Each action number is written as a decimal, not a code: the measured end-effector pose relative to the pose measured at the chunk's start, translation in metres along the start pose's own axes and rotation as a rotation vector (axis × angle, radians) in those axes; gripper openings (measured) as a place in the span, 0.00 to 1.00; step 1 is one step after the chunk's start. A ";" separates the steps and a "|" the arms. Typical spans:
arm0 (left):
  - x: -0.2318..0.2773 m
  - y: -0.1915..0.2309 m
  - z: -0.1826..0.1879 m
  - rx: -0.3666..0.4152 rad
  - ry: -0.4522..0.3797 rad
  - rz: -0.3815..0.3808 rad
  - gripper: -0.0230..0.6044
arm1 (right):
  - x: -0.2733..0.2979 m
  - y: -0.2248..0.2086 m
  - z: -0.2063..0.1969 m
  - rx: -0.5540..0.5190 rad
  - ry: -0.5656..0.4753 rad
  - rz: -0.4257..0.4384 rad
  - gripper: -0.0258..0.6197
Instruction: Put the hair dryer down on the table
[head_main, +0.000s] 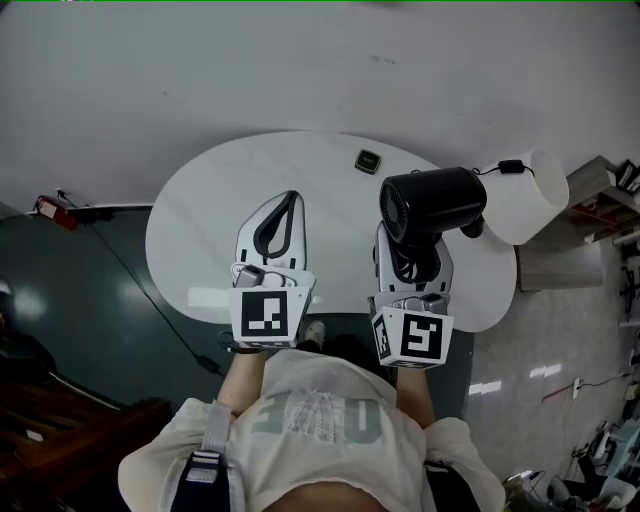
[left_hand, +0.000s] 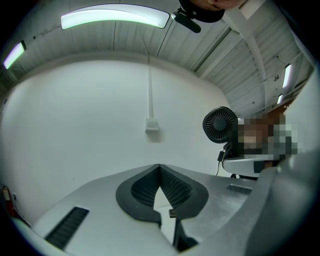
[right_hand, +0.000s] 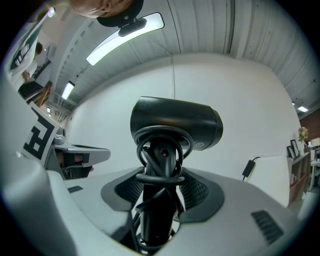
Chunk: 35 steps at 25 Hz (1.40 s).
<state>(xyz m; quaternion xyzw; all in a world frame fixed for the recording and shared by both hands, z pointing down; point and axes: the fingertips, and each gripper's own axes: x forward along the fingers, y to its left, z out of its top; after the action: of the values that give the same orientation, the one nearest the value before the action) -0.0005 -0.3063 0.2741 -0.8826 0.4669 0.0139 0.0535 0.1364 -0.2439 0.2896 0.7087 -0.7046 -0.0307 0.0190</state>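
A black hair dryer (head_main: 432, 203) is held up over the right part of the white oval table (head_main: 200, 230). My right gripper (head_main: 408, 250) is shut on its handle (right_hand: 159, 200), which has the black cord wound around it. The barrel (right_hand: 175, 122) lies crosswise above the jaws. My left gripper (head_main: 292, 197) hovers over the table's middle, shut with its fingertips touching and nothing between them. In the left gripper view the dryer's round rear grille (left_hand: 220, 125) shows off to the right of the left gripper (left_hand: 160, 170).
A small dark square object (head_main: 367, 160) lies near the table's far edge. A white cylindrical thing (head_main: 530, 195) with a black plug (head_main: 512, 166) stands at the table's right end. A shelf unit (head_main: 590, 230) is further right. The person's torso is at the near edge.
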 end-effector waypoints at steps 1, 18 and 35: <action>0.003 0.001 -0.004 0.000 0.011 0.006 0.05 | 0.003 -0.003 -0.003 0.008 0.007 0.001 0.38; 0.027 -0.002 -0.009 0.021 0.032 0.111 0.05 | 0.039 -0.026 -0.028 0.047 0.092 0.098 0.38; 0.013 0.001 -0.034 -0.002 0.074 0.157 0.05 | 0.062 0.011 -0.191 0.042 0.572 0.213 0.38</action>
<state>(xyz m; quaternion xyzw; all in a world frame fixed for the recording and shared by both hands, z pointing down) 0.0050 -0.3213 0.3064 -0.8431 0.5365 -0.0141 0.0342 0.1389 -0.3093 0.4800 0.6108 -0.7416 0.1868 0.2052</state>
